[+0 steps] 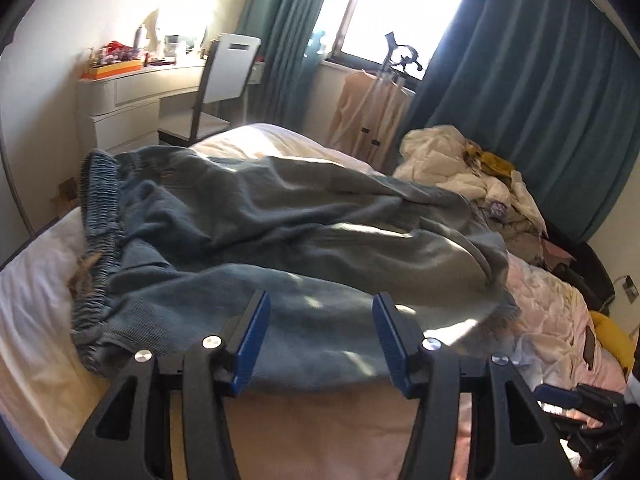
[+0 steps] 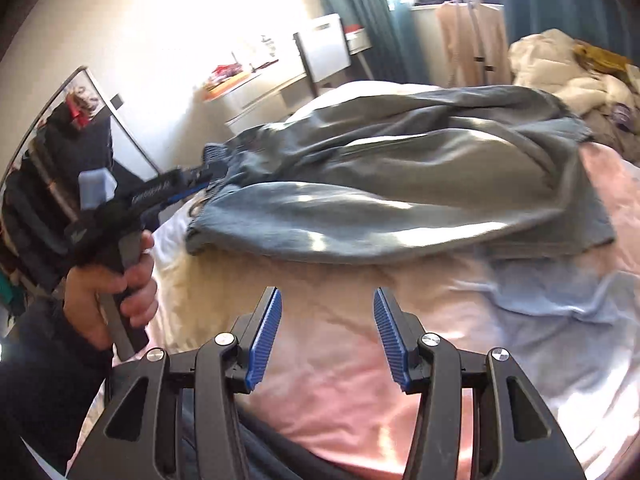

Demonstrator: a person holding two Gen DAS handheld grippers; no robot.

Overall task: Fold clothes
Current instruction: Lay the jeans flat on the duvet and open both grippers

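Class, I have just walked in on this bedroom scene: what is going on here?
A person is folding clothes on a bed with pale pink bedding, holding a two-finger gripper in each hand. A pair of grey-blue trousers with an elastic waistband lies crumpled across the bed. The left gripper and right gripper are both open, holding nothing. A heap of white laundry waits beyond.

1. The crumpled blue-grey corduroy trousers [image 1: 280, 232] cover much of the pale pink bed sheet [image 1: 560, 320]; the lower trouser leg is hidden beneath the upper one.
2. In the right wrist view, the tips of the black left gripper [image 2: 200, 178] are blurred against the waistband, so contact cannot be told.
3. The person's hand [image 2: 116, 292] hides that gripper's grey handle.
4. The small items on the white dressing table [image 1: 120, 92] are too small and overexposed to identify.
5. The heap of pale clothes [image 1: 460, 160] is cut off by the right wrist view's right edge.
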